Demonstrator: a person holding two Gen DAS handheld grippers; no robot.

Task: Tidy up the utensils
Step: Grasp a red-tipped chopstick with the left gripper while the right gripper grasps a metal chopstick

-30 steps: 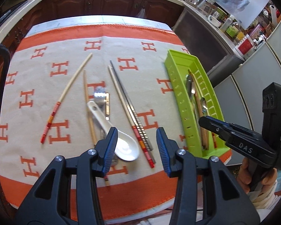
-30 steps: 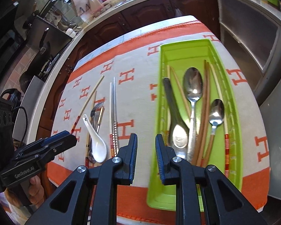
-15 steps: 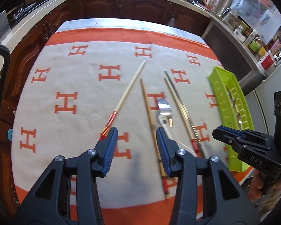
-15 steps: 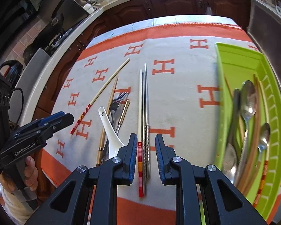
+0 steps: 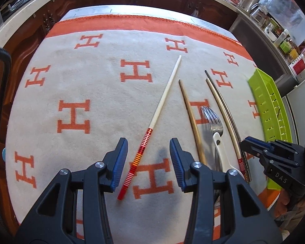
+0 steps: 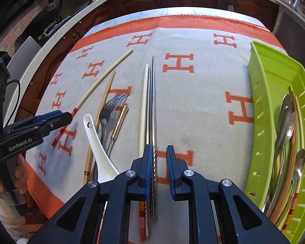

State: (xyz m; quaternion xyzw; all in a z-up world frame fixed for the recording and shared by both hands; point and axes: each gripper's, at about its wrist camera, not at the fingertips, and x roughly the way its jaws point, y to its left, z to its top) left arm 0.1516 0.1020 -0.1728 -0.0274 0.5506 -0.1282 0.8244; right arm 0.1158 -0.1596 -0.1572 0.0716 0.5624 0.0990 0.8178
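Note:
In the left wrist view my left gripper is open low over the cloth, its fingers either side of the red-striped end of a cream chopstick without touching it. To the right lie a brown chopstick, a fork and a white spoon. In the right wrist view my right gripper hangs over a pair of steel chopsticks. Its jaws are closing; the sticks lie beside the left pad and the right pad stands clear. Another cream chopstick lies against the steel pair.
A lime green tray at the right edge of the cloth holds metal spoons and several chopsticks. A thin gold-handled utensil lies beside the fork. Dark cabinets and a counter surround the table. A hand holds each gripper at the near edge.
Both grippers slid left across the cloth and sank: the left from over the white spoon to the striped chopstick, the right from the tray to the steel chopsticks. The right jaws narrowed.

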